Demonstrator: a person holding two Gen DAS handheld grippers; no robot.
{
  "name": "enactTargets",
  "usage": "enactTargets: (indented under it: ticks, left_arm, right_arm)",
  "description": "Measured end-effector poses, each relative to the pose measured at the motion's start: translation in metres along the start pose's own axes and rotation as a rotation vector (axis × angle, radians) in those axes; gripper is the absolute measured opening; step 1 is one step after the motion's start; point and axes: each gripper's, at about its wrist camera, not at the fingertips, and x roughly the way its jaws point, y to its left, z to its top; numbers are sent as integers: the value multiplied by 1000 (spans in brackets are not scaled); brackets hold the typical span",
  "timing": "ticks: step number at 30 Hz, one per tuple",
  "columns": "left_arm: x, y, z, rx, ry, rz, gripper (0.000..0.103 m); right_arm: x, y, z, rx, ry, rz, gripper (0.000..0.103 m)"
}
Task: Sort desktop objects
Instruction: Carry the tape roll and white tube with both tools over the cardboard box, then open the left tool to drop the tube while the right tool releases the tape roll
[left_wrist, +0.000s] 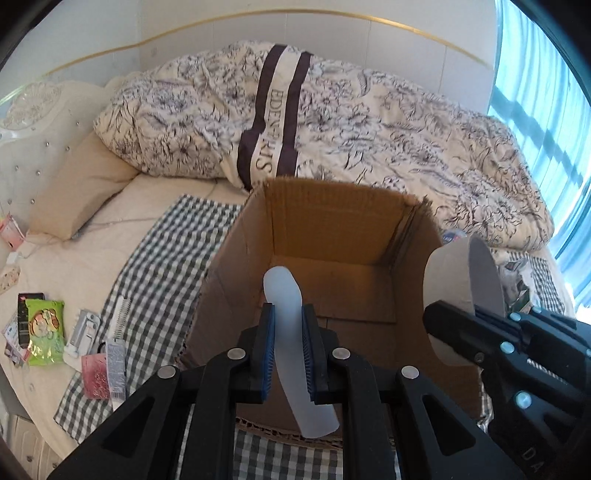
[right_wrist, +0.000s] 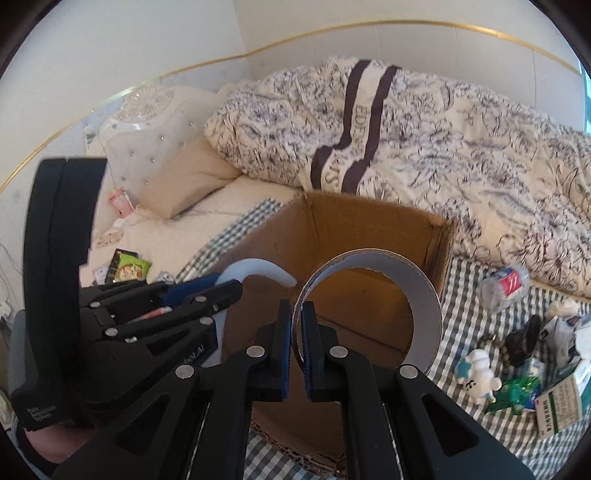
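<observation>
An open cardboard box (left_wrist: 332, 221) (right_wrist: 369, 218) stands on the checked cloth on the bed. My left gripper (left_wrist: 289, 317) (right_wrist: 221, 286) is shut on a curved translucent white strip (left_wrist: 286, 295) (right_wrist: 258, 267), held over the box's near side. My right gripper (right_wrist: 297, 312) (left_wrist: 454, 314) is shut on the wall of a grey tape roll (right_wrist: 417, 295) (left_wrist: 454, 273), also above the box opening, to the right of the strip. I see nothing inside the box.
Small packets, a green snack bag (left_wrist: 44, 325) and a comb (left_wrist: 120, 319) lie left of the box. A crushed bottle (right_wrist: 504, 282), a toy bear (right_wrist: 478, 376) and cartons lie to its right. A folded floral duvet (left_wrist: 332, 122) fills the bed behind.
</observation>
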Motion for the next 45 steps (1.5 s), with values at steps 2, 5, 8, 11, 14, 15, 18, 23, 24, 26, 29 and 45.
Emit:
enactTargets:
  ticks: [2, 5, 8, 11, 14, 15, 18, 23, 24, 26, 29, 45]
  left_arm:
    - [7, 1, -1, -5, 13, 0, 14]
    - [15, 0, -2, -6, 26, 0, 14]
    - [20, -1, -2, -6, 35, 0, 17]
    - [21, -2, -2, -8, 38, -1, 18]
    - [18, -1, -1, -13, 35, -2, 22]
    - [17, -1, -1, -15, 31, -1, 22]
    - [6, 2, 3, -21, 4, 19, 31]
    - [-14, 6, 11, -26, -45, 21, 32]
    - [-19, 6, 12, -24, -55, 21, 32]
    - [-27, 5, 14, -22, -71, 21, 32]
    - [-43, 2, 17, -19, -99, 27, 32]
    - [-149, -28, 21, -25, -269, 11, 32]
  right_arm:
    - [5, -3, -4, 0, 14, -5, 5]
    - [10, -7, -6, 3, 25, 0, 5]
    - [10, -6, -5, -5, 26, -3, 5]
    - [11, -5, -5, -6, 28, -6, 5]
    - [9, -5, -5, -7, 21, -12, 13]
    - [8, -3, -5, -10, 16, -14, 22]
    - [3, -1, -2, -16, -4, -25, 34]
    - [-8, 3, 2, -13, -30, -30, 36]
    - [-10, 3, 3, -12, -37, -30, 36]
    - [-19, 5, 6, -15, -54, -36, 36]
    - [-33, 7, 7, -19, -82, -51, 36]
    - [-150, -3, 14, 2, -234, -132, 37]
